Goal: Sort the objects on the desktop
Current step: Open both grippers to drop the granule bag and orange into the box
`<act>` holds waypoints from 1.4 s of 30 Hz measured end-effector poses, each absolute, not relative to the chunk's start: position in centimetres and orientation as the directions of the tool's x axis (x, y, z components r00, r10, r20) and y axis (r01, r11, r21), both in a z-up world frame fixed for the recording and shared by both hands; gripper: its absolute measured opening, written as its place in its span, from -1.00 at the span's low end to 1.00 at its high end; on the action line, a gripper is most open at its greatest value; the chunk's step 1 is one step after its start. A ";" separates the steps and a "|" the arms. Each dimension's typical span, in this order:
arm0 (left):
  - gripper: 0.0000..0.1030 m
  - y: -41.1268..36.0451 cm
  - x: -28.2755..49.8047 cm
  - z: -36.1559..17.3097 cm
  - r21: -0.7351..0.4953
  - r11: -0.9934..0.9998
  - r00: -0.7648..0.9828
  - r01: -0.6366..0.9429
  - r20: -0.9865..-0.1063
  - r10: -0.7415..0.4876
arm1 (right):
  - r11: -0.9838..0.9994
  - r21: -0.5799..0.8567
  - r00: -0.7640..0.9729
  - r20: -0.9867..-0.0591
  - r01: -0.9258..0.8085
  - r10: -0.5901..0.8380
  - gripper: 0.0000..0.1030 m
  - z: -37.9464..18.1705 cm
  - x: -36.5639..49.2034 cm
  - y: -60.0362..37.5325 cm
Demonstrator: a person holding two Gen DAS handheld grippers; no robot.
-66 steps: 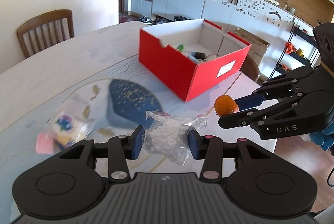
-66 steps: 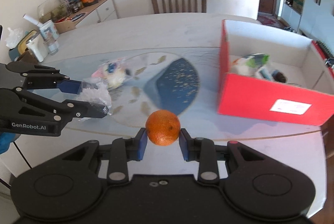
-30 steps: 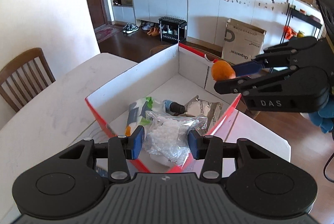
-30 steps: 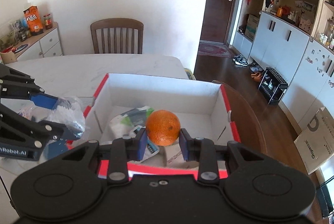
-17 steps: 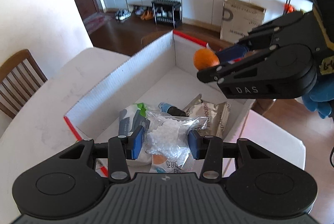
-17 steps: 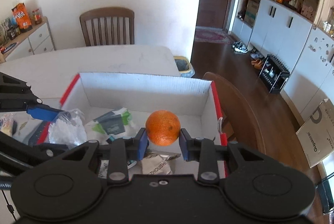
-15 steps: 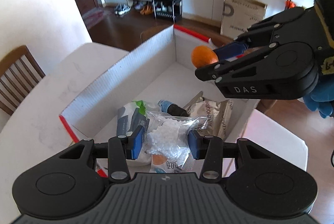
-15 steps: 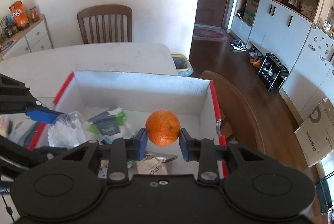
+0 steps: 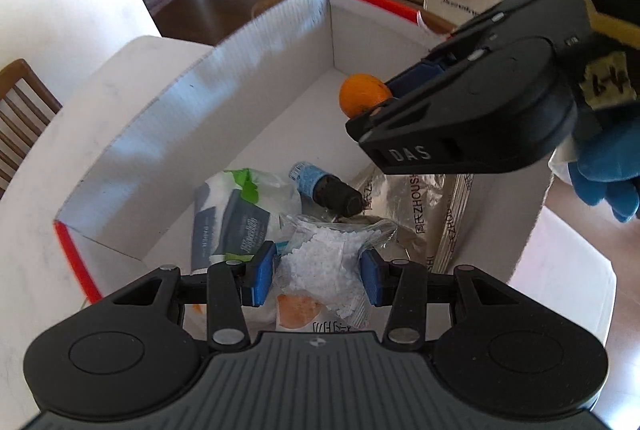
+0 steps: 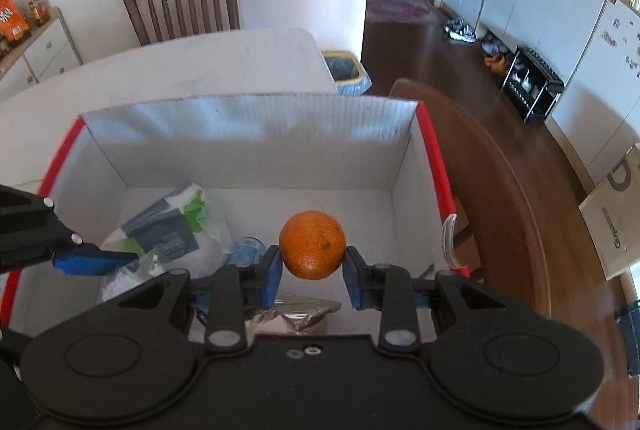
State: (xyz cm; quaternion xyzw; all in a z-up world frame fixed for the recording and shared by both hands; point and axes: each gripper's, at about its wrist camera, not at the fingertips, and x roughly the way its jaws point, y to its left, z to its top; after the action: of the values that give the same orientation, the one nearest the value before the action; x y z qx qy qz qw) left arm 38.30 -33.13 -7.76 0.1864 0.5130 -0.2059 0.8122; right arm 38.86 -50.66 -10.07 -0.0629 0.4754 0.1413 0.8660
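My left gripper (image 9: 316,280) is shut on a clear bag of white granules (image 9: 324,266), held just above the things inside the red cardboard box (image 9: 224,69). My right gripper (image 10: 312,276) is shut on an orange (image 10: 313,244) and hangs over the box's (image 10: 248,133) white floor at its right half. In the left wrist view the orange (image 9: 362,99) and the right gripper (image 9: 384,97) show at upper right. The left gripper's blue fingertip (image 10: 96,262) enters the right wrist view from the left.
In the box lie a white and green packet (image 9: 240,205), a small dark bottle with a blue label (image 9: 326,187) and a silver foil pouch (image 9: 424,205). A wooden chair (image 10: 184,3) stands behind the white table (image 10: 168,77). A second chair (image 10: 480,165) stands right of the box.
Both grippers have moved forward and down over the box, which now fills more of each view. The bag and the orange stay gripped.
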 end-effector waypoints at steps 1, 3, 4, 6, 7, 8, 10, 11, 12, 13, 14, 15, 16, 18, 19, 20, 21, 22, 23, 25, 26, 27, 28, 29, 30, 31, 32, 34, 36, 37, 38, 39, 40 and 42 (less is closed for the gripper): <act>-0.16 -33.3 38.4 -8.0 0.092 0.842 0.383 0.531 -0.913 -0.141 | 0.952 0.026 0.494 -0.850 -0.306 0.182 -0.38 -10.4 39.1 -50.6; -0.16 -33.7 38.5 -8.4 0.092 0.836 0.372 0.540 -0.918 -0.139 | 0.951 0.013 0.471 -0.866 -0.309 0.165 -0.38 -10.9 39.5 -50.5; -0.16 -33.8 38.5 -8.6 0.093 0.835 0.367 0.543 -0.920 -0.137 | 0.949 0.009 0.460 -0.873 -0.315 0.161 -0.38 -11.2 39.6 -50.4; -0.16 -33.9 38.6 -8.9 0.090 0.839 0.361 0.536 -0.923 -0.131 | 0.947 0.010 0.432 -0.888 -0.322 0.156 -0.38 -11.7 39.9 -50.1; -0.16 -33.9 38.7 -9.1 0.086 0.843 0.353 0.532 -0.927 -0.128 | 0.946 0.009 0.421 -0.894 -0.325 0.153 -0.38 -11.9 40.0 -50.0; -0.16 -33.9 38.8 -9.2 0.082 0.845 0.346 0.528 -0.930 -0.125 | 0.944 0.006 0.414 -0.898 -0.330 0.150 -0.38 -12.1 40.0 -49.8; -0.16 -33.9 39.0 -9.5 0.084 0.847 0.338 0.525 -0.934 -0.116 | 0.942 0.000 0.403 -0.904 -0.335 0.143 -0.38 -12.4 40.0 -49.6; -0.16 -34.0 39.2 -9.6 0.085 0.848 0.334 0.524 -0.936 -0.113 | 0.942 -0.001 0.396 -0.907 -0.336 0.140 -0.37 -12.6 40.1 -49.5; -0.16 -34.0 39.3 -9.8 0.083 0.848 0.330 0.523 -0.937 -0.112 | 0.942 -0.002 0.393 -0.909 -0.336 0.138 -0.37 -12.8 40.1 -49.4; -0.15 -34.1 39.3 -9.9 0.081 0.850 0.327 0.521 -0.939 -0.111 | 0.942 -0.003 0.390 -0.911 -0.335 0.136 -0.37 -12.9 40.1 -49.3; -0.15 -34.1 39.5 -10.0 0.077 0.851 0.320 0.519 -0.941 -0.110 | 0.943 -0.002 0.386 -0.913 -0.334 0.135 -0.37 -13.1 40.1 -49.3; -0.14 -34.1 39.6 -10.2 0.076 0.852 0.313 0.517 -0.944 -0.106 | 0.943 -0.001 0.381 -0.915 -0.333 0.134 -0.37 -13.3 40.2 -49.3; -0.14 -34.2 39.7 -10.3 0.077 0.853 0.310 0.516 -0.945 -0.102 | 0.944 0.000 0.376 -0.917 -0.331 0.132 -0.37 -13.4 40.3 -49.3; -0.14 -34.3 39.7 -10.5 0.073 0.852 0.301 0.518 -0.948 -0.102 | 0.944 0.006 0.362 -0.923 -0.329 0.132 -0.37 -13.7 40.5 -49.3; -0.15 -34.4 39.8 -10.6 0.066 0.853 0.293 0.517 -0.951 -0.103 | 0.944 0.011 0.359 -0.923 -0.328 0.136 -0.36 -13.7 40.6 -49.4; -0.14 -34.4 39.8 -10.6 0.064 0.854 0.288 0.516 -0.952 -0.103 | 0.944 0.014 0.358 -0.923 -0.328 0.138 -0.37 -13.7 40.5 -49.4; -0.14 -34.4 39.8 -10.6 0.063 0.854 0.288 0.517 -0.952 -0.104 | 0.944 0.014 0.357 -0.924 -0.330 0.139 -0.35 -13.7 40.5 -49.4; -0.14 -34.5 39.8 -10.5 0.061 0.854 0.288 0.517 -0.952 -0.107 | 0.943 0.015 0.355 -0.925 -0.332 0.139 -0.33 -13.6 40.4 -49.5; -0.14 -34.5 39.7 -10.4 0.059 0.855 0.288 0.516 -0.951 -0.108 | 0.943 0.015 0.356 -0.924 -0.332 0.140 -0.31 -13.6 40.4 -49.5; -0.12 -34.4 39.5 -10.2 0.059 0.857 0.294 0.512 -0.949 -0.110 | 0.945 0.018 0.359 -0.923 -0.328 0.142 -0.28 -13.4 40.6 -49.9; -0.09 -34.4 39.4 -10.1 0.058 0.858 0.296 0.510 -0.948 -0.112 | 0.945 0.022 0.360 -0.921 -0.327 0.146 -0.27 -13.3 40.6 -50.0; -0.06 -34.4 39.3 -10.0 0.056 0.859 0.298 0.510 -0.948 -0.115 | 0.944 0.029 0.365 -0.918 -0.328 0.155 -0.25 -13.1 40.7 -50.2; -0.04 -34.3 39.3 -10.0 0.058 0.861 0.302 0.505 -0.946 -0.113 | 0.945 0.034 0.372 -0.914 -0.326 0.162 -0.23 -13.0 40.6 -50.3; 0.03 -34.3 39.2 -9.9 0.061 0.866 0.308 0.497 -0.945 -0.111 | 0.945 0.037 0.377 -0.911 -0.324 0.165 -0.23 -12.8 40.6 -50.3; 0.06 -34.2 39.1 -9.7 0.057 0.869 0.311 0.491 -0.943 -0.114 | 0.944 0.040 0.380 -0.909 -0.327 0.170 -0.21 -12.6 40.6 -50.3; 0.07 -34.1 39.0 -9.6 0.050 0.871 0.314 0.488 -0.941 -0.122 | 0.942 0.042 0.383 -0.907 -0.333 0.175 -0.16 -12.4 40.5 -50.3; 0.07 -34.0 38.9 -9.5 0.047 0.872 0.317 0.488 -0.940 -0.127 | 0.941 0.042 0.387 -0.905 -0.336 0.179 -0.12 -12.3 40.4 -50.3; 0.07 -33.9 38.8 -9.0 0.048 0.873 0.330 0.485 -0.935 -0.132 | 0.939 0.048 0.395 -0.899 -0.341 0.189 0.03 -11.8 40.4 -50.2; 0.07 -33.6 38.6 -8.5 0.040 0.877 0.339 0.479 -0.930 -0.143 | 0.940 0.055 0.404 -0.893 -0.338 0.198 0.07 -11.5 40.3 -50.3; 0.07 -33.3 38.5 -8.3 0.037 0.879 0.343 0.475 -0.928 -0.147 | 0.940 0.060 0.408 -0.891 -0.335 0.202 0.08 -11.3 40.3 -50.4; 0.07 -33.1 38.3 -8.0 0.031 0.881 0.347 0.472 -0.925 -0.153 | 0.940 0.068 0.409 -0.888 -0.334 0.209 0.08 -11.1 40.2 -50.5; 0.08 -33.0 38.1 -7.7 0.025 0.882 0.350 0.470 -0.923 -0.160 | 0.940 0.075 0.410 -0.886 -0.334 0.216 0.08 -10.9 40.2 -50.6; 0.08 -32.9 37.8 -7.4 0.022 0.884 0.355 0.468 -0.920 -0.165 | 0.939 0.078 0.414 -0.883 -0.334 0.221 0.09 -10.6 40.2 -50.7; 0.08 -32.7 37.3 -6.8 0.019 0.886 0.370 0.463 -0.912 -0.174 | 0.938 0.085 0.425 -0.875 -0.335 0.231 0.11 -9.7 39.8 -50.8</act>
State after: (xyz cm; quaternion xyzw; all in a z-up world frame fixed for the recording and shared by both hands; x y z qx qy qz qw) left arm 37.34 -32.75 -6.82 0.1373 0.5261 -0.1949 0.8163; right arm 39.77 -50.75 -9.74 -0.0509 0.5092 0.1680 0.8426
